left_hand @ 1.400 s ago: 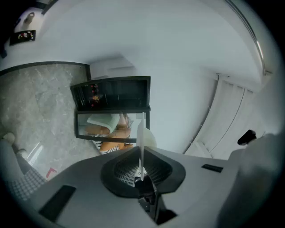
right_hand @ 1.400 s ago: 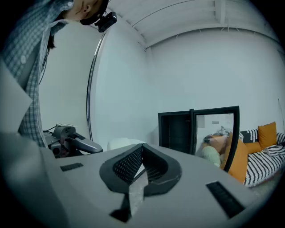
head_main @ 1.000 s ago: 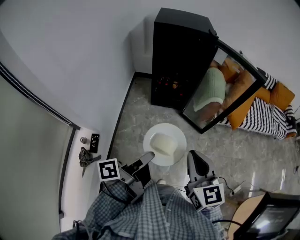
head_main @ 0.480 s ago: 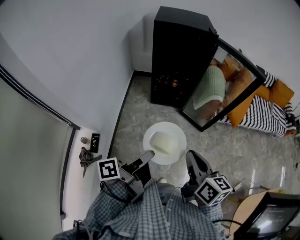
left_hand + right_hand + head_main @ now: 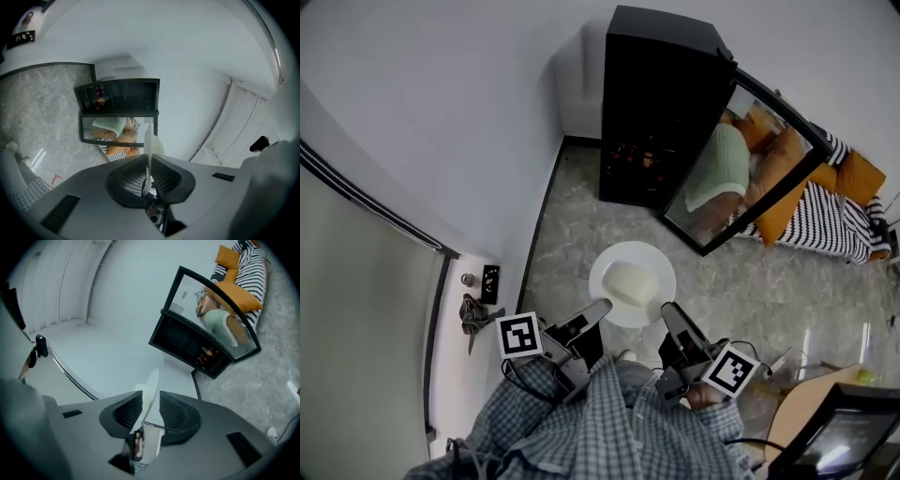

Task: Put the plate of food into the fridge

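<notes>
A white plate [image 5: 607, 265] with a pale block of food [image 5: 634, 283] hangs over the floor in front of the black fridge [image 5: 661, 84]. The fridge's glass door [image 5: 741, 169] stands open. My left gripper [image 5: 600, 307] is shut on the plate's near-left rim, and the plate [image 5: 148, 140] shows edge-on between its pads. My right gripper [image 5: 667, 313] is at the near-right rim. Its jaws are opening, and the plate's rim [image 5: 150, 385] stands between them with a gap on one side. The fridge [image 5: 190, 345] lies ahead of both grippers.
A sofa with orange cushions and a striped cover [image 5: 839, 211] stands to the right of the fridge. A white wall runs along the left, with a small ledge holding keys [image 5: 473, 314]. A wooden table with a screen [image 5: 830, 436] is at the bottom right.
My right gripper has twisted, its marker cube swinging out to the right, and its jaws have loosened round the rim. The plate and left gripper hold still.
</notes>
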`<control>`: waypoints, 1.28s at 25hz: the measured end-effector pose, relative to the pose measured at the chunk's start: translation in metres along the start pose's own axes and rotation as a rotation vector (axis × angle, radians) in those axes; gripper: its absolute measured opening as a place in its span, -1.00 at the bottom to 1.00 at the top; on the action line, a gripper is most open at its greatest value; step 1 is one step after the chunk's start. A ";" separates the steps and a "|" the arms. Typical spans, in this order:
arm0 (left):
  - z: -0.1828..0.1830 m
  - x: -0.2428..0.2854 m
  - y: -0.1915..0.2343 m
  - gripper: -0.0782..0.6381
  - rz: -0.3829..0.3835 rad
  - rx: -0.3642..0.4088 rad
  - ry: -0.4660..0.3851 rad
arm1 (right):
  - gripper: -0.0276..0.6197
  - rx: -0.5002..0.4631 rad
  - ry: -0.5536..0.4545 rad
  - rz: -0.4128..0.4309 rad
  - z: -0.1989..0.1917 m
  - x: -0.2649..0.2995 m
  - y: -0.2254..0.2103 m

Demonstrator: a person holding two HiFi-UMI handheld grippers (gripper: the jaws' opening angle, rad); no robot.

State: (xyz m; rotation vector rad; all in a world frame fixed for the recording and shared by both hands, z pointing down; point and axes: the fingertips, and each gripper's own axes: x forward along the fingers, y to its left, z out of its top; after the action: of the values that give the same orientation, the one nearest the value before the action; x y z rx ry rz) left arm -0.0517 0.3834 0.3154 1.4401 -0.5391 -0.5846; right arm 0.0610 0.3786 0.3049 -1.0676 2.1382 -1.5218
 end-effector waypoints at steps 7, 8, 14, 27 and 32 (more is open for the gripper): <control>0.001 -0.022 0.007 -0.71 -0.003 -0.003 0.018 | -0.75 0.003 -0.007 -0.015 -0.027 0.006 0.001; 0.001 -0.021 0.006 -0.71 -0.001 -0.001 0.020 | -0.75 0.001 -0.008 -0.016 -0.027 0.006 0.001; 0.001 -0.020 0.006 -0.71 0.011 -0.002 0.048 | -0.75 0.006 -0.032 -0.053 -0.028 0.004 -0.001; 0.000 -0.020 0.006 -0.71 0.010 -0.009 0.051 | -0.75 0.032 -0.042 -0.026 -0.028 0.003 -0.001; 0.009 -0.018 0.009 -0.71 0.012 -0.002 0.022 | -0.75 -0.011 -0.002 -0.015 -0.024 0.015 -0.002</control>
State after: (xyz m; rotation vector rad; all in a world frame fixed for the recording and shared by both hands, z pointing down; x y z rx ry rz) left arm -0.0708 0.3895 0.3255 1.4386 -0.5297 -0.5593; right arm 0.0371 0.3840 0.3186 -1.0914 2.1442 -1.5162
